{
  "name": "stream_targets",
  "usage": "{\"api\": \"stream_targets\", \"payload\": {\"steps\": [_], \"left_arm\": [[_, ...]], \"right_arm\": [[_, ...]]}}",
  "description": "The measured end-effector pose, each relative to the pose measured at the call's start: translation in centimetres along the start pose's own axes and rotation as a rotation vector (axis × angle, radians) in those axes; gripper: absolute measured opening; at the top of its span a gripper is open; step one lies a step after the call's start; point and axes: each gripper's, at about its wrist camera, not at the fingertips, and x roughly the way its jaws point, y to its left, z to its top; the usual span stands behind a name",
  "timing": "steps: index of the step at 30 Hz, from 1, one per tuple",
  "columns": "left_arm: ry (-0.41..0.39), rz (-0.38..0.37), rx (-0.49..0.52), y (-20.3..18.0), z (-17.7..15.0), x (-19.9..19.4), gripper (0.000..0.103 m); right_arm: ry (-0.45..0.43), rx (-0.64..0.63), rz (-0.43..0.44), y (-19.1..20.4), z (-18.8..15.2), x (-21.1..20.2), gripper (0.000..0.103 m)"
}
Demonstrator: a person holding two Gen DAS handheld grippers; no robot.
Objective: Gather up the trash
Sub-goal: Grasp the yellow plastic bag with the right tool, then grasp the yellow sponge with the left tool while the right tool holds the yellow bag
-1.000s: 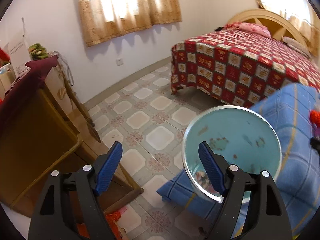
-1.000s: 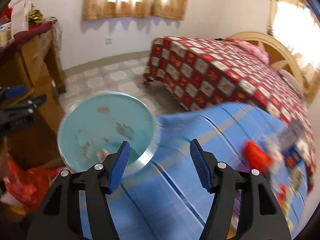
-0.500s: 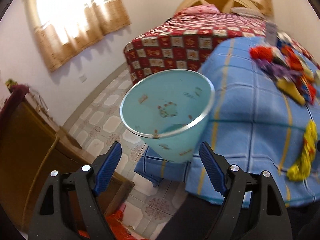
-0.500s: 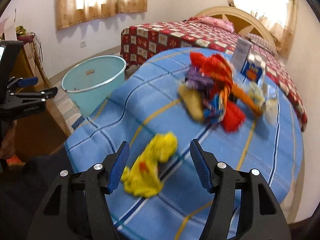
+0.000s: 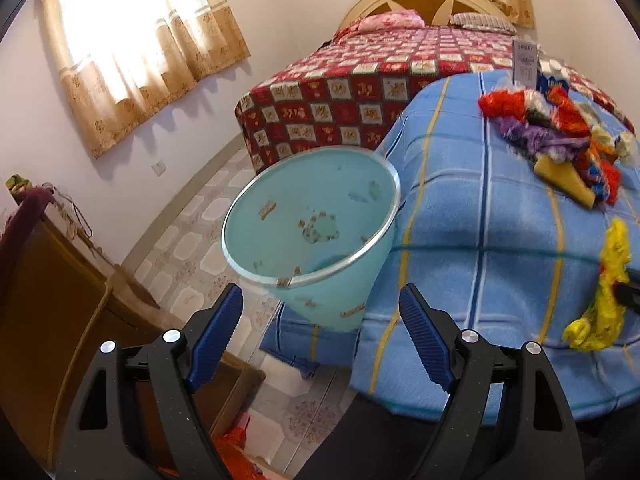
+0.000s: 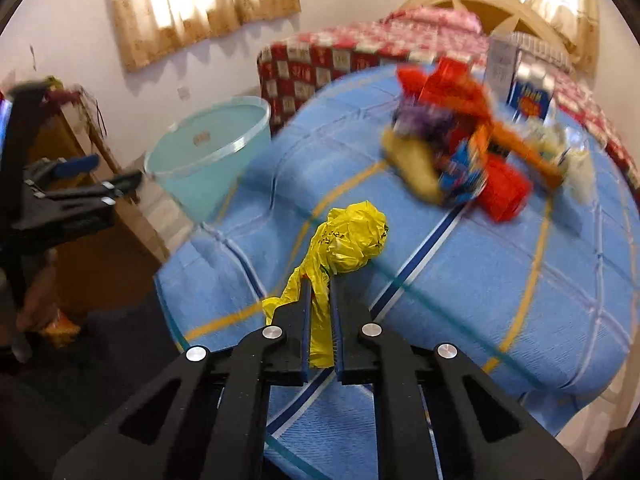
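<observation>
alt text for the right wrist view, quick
The right gripper has its jaws shut on a crumpled yellow plastic bag lying on a blue blanket. A blurred trash pile lies beyond; a light blue bucket stands left.

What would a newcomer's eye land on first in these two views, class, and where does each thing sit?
First, the yellow bag, crumpled on the blue cloth near the table's front edge, its tail pinched in the right gripper. Next, the pile of bright wrappers farther back on the cloth. Then the pale blue bin beside the table, with the left gripper open in front of it.
</observation>
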Motion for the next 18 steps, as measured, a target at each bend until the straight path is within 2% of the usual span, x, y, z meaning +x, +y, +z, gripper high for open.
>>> {"api": "stream_targets", "payload": {"steps": [4, 11, 13, 18], "left_arm": [[-0.029, -0.03, 0.023, -3.0, 2.3, 0.1, 0.079], [-0.079, -0.1, 0.045, -9.7, 6.6, 0.9, 0.079], [-0.081, -0.143, 0.034, -11.4, 8.2, 1.2, 0.079], [-0.092, -0.18, 0.019, -14.5, 11.3, 1.7, 0.079]], "right_arm": [[-0.105, 0.051, -0.095, -3.4, 1.6, -2.8, 0.009], [-0.176, 0.206, -0.23, -11.3, 2.0, -4.1, 0.009], [-0.19, 0.228, -0.26, -13.1, 1.9, -4.3, 0.009], [-0.225, 0.293, -0.304, -17.2, 2.2, -4.7, 0.009]]}}
